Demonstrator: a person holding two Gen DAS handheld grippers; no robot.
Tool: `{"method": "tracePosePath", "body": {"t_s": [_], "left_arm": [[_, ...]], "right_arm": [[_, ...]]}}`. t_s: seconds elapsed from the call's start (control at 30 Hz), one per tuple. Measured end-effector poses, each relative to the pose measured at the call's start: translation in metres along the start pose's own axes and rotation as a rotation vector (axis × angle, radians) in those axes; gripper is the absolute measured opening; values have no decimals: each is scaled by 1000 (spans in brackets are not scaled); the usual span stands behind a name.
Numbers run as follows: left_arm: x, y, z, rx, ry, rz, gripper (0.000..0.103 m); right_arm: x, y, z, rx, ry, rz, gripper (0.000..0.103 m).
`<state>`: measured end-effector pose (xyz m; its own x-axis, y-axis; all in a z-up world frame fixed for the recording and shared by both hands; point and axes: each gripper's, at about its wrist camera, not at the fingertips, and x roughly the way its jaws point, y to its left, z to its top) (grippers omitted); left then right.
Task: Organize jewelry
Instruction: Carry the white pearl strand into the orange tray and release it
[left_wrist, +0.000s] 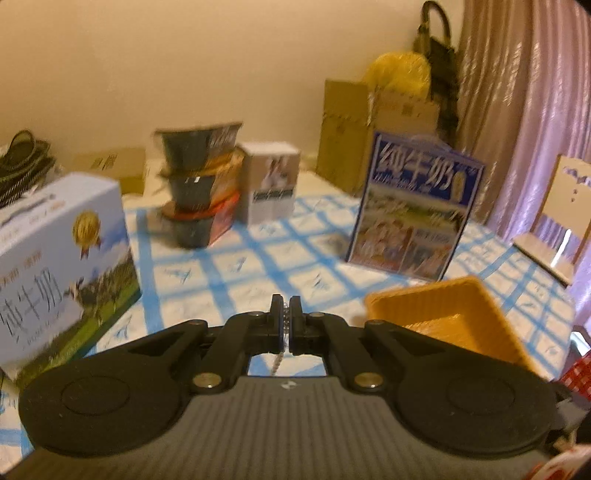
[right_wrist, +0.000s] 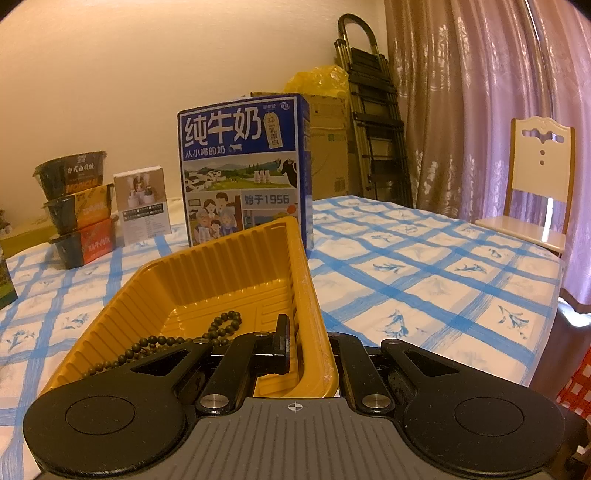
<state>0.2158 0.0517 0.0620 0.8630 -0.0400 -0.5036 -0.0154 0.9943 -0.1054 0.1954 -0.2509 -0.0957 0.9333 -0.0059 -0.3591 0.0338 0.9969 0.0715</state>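
Note:
My left gripper (left_wrist: 285, 320) is shut on a silver bead chain (left_wrist: 284, 325), held above the table; the chain's end dangles below the fingers (left_wrist: 276, 363). The yellow ribbed plastic tray (left_wrist: 476, 295) lies to its right. In the right wrist view my right gripper (right_wrist: 308, 350) is shut on the tray's right wall (right_wrist: 310, 295), left finger inside, right finger outside and mostly hidden. A dark wooden bead bracelet (right_wrist: 221, 325) lies in the tray's bottom.
On the blue-checked tablecloth (right_wrist: 424, 280) stand a blue milk carton box (right_wrist: 243, 170), a stack of instant noodle bowls (right_wrist: 77, 206), a small white box (right_wrist: 144, 203) and a large milk case (left_wrist: 55, 266). A chair (right_wrist: 535, 177), a folded ladder (right_wrist: 373, 125) and curtains stand at the right.

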Motion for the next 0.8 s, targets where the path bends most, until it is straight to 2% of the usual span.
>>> {"method": "tracePosePath", "body": {"t_s": [0.37,0.63,0.8], "left_arm": [[-23,-34,37,34,-69,-104,1],[-19,-77,63,76,-118,-209,1],[-7,-101,68,70,-115,-265,1]], "right_arm": [[0,1,0,3,1,1,7],[0,1,0,5,1,2,7],[0,1,0,5,1,2,7]]}}
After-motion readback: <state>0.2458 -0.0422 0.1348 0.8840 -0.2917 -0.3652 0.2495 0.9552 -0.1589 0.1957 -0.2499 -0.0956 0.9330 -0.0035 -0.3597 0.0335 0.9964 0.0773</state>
